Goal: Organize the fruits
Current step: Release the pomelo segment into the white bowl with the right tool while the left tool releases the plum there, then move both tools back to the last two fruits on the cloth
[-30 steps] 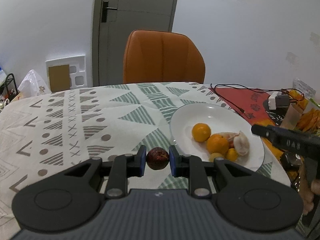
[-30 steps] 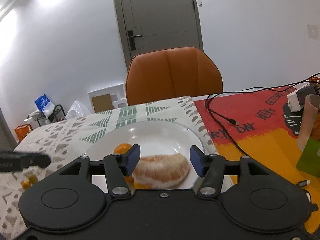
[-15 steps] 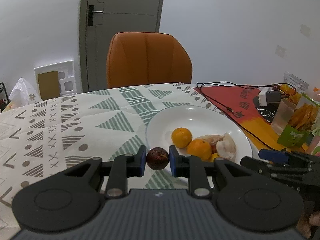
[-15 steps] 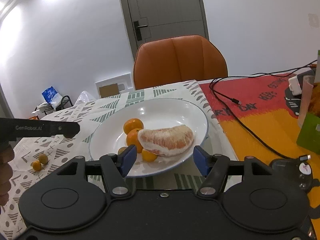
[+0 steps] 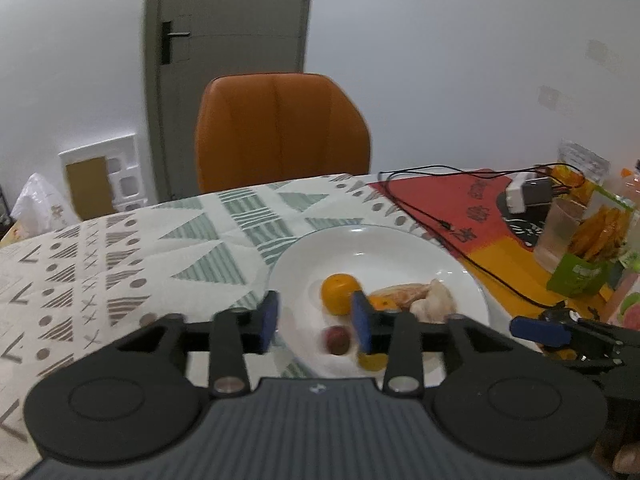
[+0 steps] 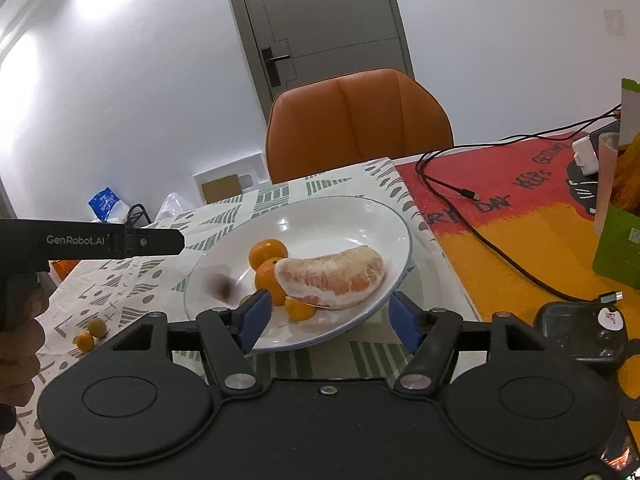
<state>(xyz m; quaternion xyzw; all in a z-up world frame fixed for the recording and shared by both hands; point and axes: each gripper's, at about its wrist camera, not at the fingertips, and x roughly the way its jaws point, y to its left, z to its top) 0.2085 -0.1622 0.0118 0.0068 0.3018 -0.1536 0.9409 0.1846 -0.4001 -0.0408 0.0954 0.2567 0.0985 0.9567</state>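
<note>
Loose fruit: two small orange ones [image 6: 90, 334] lie on the patterned cloth [image 5: 120, 248] near the table's left side, well apart from the plate [image 6: 340, 216].
My left gripper [image 5: 314, 322]: jaws wide, holding nothing, hanging over the plate's near left rim.
Dark fruit [image 5: 337, 340]: blurred, on or just above the plate's left part below my open jaws; I judge it is free and may roll.
Risk there: if it rolls toward the low rim it could leave the plate; the cause would be the drop.
Plate centre: two oranges [image 6: 268, 254], a peeled pomelo segment [image 6: 332, 276] leaning on them, a small orange fruit [image 6: 300, 309] at the near rim.
My right gripper [image 6: 326, 320]: jaws wide, empty, beside the plate's near edge.
Risk here: nudging that rim would shift the pile.
</note>
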